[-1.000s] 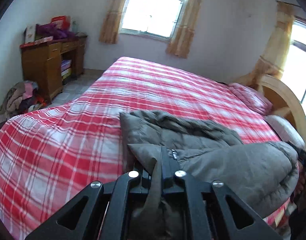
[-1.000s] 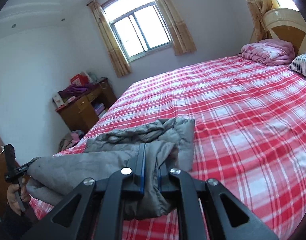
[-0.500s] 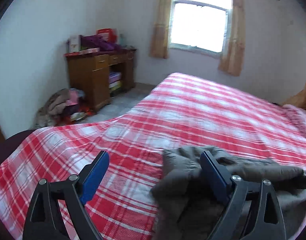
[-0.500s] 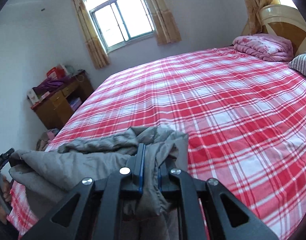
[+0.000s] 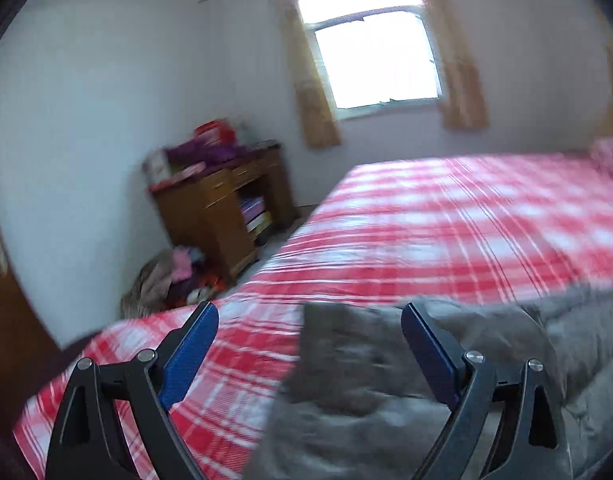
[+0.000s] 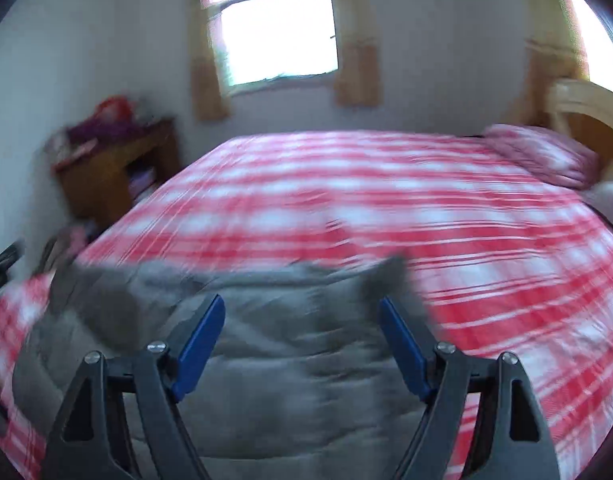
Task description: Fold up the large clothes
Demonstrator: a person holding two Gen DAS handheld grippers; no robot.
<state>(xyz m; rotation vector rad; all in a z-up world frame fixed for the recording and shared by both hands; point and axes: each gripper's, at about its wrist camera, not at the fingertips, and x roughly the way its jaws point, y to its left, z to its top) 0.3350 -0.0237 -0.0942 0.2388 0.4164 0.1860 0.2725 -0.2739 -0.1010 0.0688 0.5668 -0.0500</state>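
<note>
The grey padded jacket (image 6: 290,360) lies bunched at the lower edge of the frame on the red plaid bed (image 6: 386,184), released to settle there, since the left hand-held gripper (image 5: 308,334) is spread wide and the right hand-held gripper (image 6: 300,322) has just been opening, neither pinching cloth.

Black tool (image 5: 309,316) arms, blue pads (image 5: 190,354) (silver screws)
</note>
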